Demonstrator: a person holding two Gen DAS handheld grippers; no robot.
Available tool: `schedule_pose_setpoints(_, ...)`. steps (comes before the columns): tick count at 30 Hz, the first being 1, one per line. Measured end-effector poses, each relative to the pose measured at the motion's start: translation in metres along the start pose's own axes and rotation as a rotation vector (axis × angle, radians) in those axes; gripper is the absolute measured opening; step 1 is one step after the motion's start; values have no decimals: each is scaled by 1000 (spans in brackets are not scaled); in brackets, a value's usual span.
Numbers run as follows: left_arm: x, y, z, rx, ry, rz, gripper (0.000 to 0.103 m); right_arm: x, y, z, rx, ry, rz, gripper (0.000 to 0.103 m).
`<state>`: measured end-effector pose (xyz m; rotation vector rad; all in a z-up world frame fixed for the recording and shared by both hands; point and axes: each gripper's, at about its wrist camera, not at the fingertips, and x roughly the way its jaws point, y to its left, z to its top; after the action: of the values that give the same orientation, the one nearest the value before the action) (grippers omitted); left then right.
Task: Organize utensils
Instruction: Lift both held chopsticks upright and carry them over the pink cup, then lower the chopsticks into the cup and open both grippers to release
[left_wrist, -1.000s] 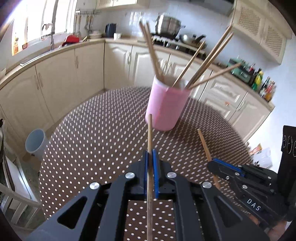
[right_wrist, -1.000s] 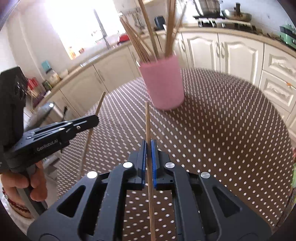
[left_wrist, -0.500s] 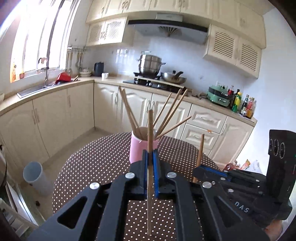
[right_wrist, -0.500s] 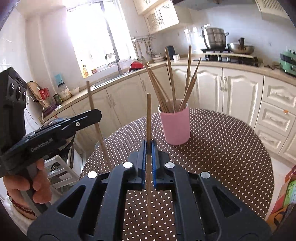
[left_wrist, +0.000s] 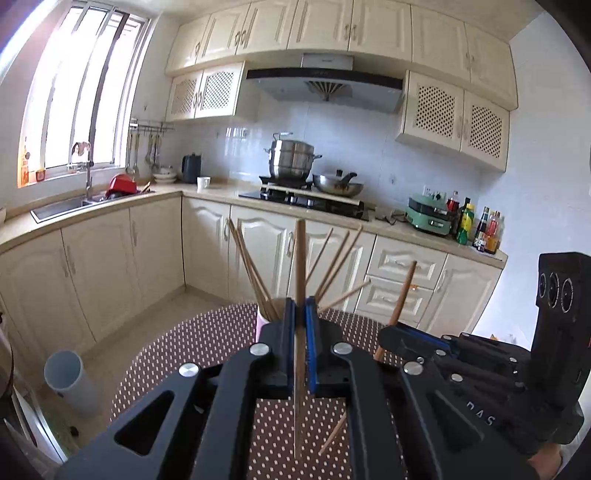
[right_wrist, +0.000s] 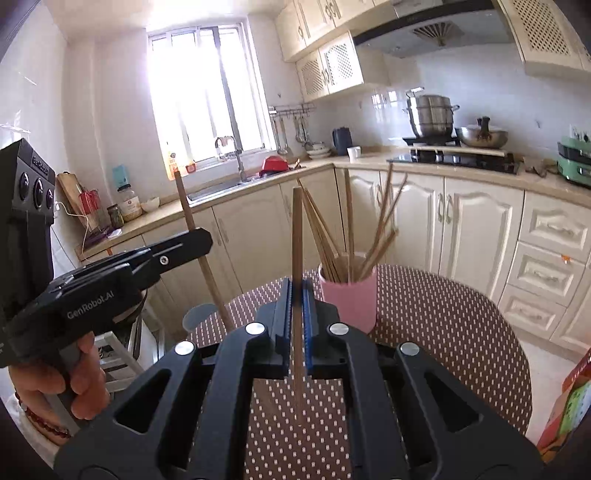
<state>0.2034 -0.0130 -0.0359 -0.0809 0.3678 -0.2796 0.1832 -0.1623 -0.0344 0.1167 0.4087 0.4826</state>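
A pink cup (right_wrist: 349, 299) holding several wooden chopsticks stands on the brown polka-dot table (right_wrist: 443, 314). My left gripper (left_wrist: 300, 314) is shut on a chopstick (left_wrist: 300, 258) held upright above the table; the cup (left_wrist: 263, 325) is mostly hidden behind its fingers. My right gripper (right_wrist: 295, 295) is shut on another chopstick (right_wrist: 296, 236), also upright, a little short of the cup. Each gripper shows in the other's view: the right gripper (left_wrist: 391, 332) with its chopstick (left_wrist: 402, 291), the left gripper (right_wrist: 201, 240) with its chopstick (right_wrist: 192, 221).
Cream cabinets and a counter ring the table, with a sink (left_wrist: 62, 208), stove and pots (left_wrist: 291, 162). A grey bin (left_wrist: 70, 380) stands on the floor at left. A colourful box (right_wrist: 569, 398) lies at the table's right edge.
Both grippers have pulled back and tilted up from the cup with their chopsticks still held. The cup now looks smaller and farther away, and more of the kitchen shows.
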Motion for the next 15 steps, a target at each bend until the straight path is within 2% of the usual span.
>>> schedule_pose_setpoints(10, 13, 11, 47, -7, -102, 15, 6, 22, 17, 45, -91, -91, -18, 6)
schedule_pose_setpoints(15, 25, 20, 73, -41, -174, 8, 6, 37, 23, 70, -153, -151, -57, 6)
